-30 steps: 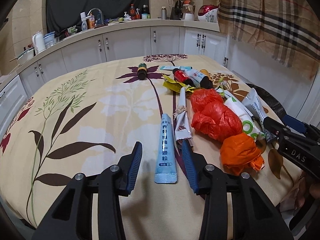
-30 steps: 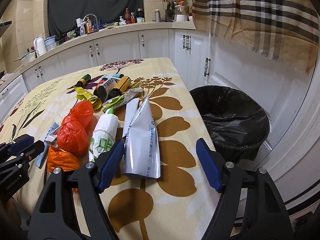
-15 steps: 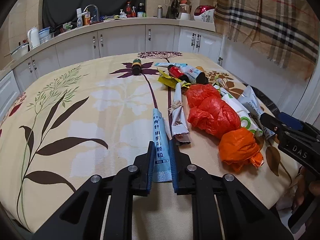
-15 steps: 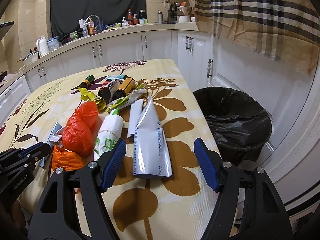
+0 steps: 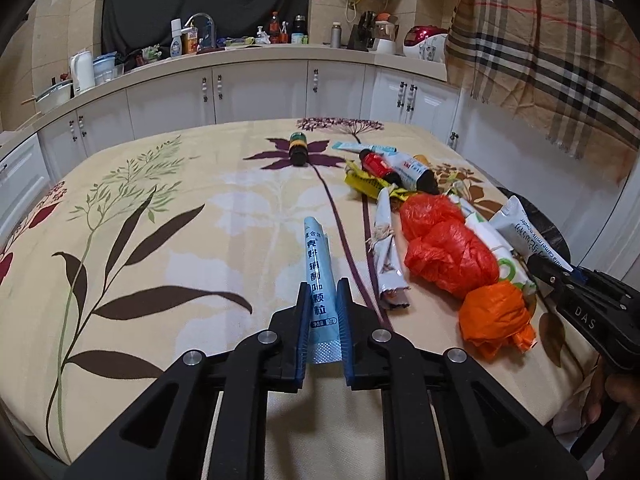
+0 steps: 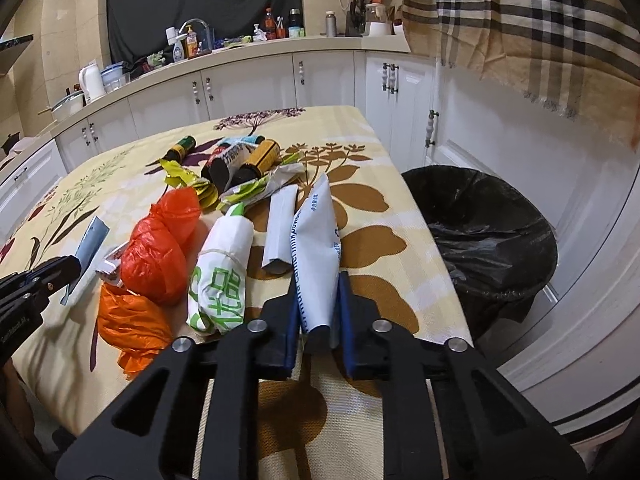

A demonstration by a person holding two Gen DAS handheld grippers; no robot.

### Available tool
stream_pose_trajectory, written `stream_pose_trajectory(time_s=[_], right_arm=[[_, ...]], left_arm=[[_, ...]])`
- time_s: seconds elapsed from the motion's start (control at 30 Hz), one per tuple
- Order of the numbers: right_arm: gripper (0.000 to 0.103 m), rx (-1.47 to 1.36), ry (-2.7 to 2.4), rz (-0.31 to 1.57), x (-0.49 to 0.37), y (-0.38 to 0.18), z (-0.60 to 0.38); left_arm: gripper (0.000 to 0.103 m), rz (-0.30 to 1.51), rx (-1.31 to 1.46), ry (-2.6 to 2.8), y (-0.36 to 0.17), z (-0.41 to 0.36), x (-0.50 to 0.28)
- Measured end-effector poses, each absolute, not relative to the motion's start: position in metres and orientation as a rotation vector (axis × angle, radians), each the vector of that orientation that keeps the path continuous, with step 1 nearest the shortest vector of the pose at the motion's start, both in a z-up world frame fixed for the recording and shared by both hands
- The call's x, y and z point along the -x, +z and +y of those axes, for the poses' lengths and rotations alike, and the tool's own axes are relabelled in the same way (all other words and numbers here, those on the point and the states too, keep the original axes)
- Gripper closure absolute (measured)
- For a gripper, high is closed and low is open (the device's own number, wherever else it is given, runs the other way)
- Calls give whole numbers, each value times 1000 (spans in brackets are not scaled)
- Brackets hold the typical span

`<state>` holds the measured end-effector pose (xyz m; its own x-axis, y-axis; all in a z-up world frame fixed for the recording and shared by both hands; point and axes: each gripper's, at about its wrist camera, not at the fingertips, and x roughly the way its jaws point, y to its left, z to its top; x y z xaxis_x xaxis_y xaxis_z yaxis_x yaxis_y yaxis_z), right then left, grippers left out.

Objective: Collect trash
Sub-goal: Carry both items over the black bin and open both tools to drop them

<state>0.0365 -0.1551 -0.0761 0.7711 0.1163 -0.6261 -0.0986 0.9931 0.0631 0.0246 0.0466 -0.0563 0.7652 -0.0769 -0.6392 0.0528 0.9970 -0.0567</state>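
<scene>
A slim blue sachet point(image 5: 318, 264) lies lengthwise on the flowered tablecloth point(image 5: 160, 240), and my left gripper point(image 5: 323, 292) is shut on its near end. In the right wrist view my right gripper point(image 6: 319, 280) has its jaws closing, the pads pressing on the near end of a white pouch point(image 6: 316, 236) that is squeezed narrow. A black-lined trash bin point(image 6: 532, 216) stands on the floor just past the table's right edge. The right gripper point(image 5: 538, 266) also shows at the right of the left wrist view, holding that white pouch point(image 5: 524, 236).
Between the grippers lie red bags point(image 6: 160, 248), an orange bag point(image 6: 128, 320), a tied white-and-green bag point(image 6: 222, 276) and a folded white packet point(image 6: 280, 228). Bottles point(image 6: 240, 160) and a yellow wrapper point(image 6: 184, 176) lie further back. White cabinets ring the table.
The left jaws closed onto the blue sachet. The right jaws, wide apart around the white pouch until half a second ago, have closed on it and pinched it narrow.
</scene>
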Motion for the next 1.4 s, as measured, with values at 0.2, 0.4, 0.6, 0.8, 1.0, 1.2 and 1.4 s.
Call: stream_pose_trajectory(time_s=[0.2,0.4,0.6,0.8,1.0,1.2,1.4], right_arm=[[88,-32,90,639,-34,-61,-166],[88,-42,36,605,-38,-46,-188],[88,-41,-38,564,-52,-32,-217],[88,-60,-95,537,-75,-27,-247],[88,-75,-139,528,-96,-27,-270],[88,-83,-191,535,-116,-35,-288],[88,-104,-230,562,-135,-47,-300]], left_arm=[[89,650,33,-103,-39,38,-26],[89,610,15,-162,-19,15,-42],[89,562,-13,-232,2,-24,-66],[89,538,-22,-310,18,-69,-95],[89,514,-46,-372,24,-116,-119],[89,565,-78,-388,7,-151,-152],[89,610,-85,-390,-6,-173,-180]])
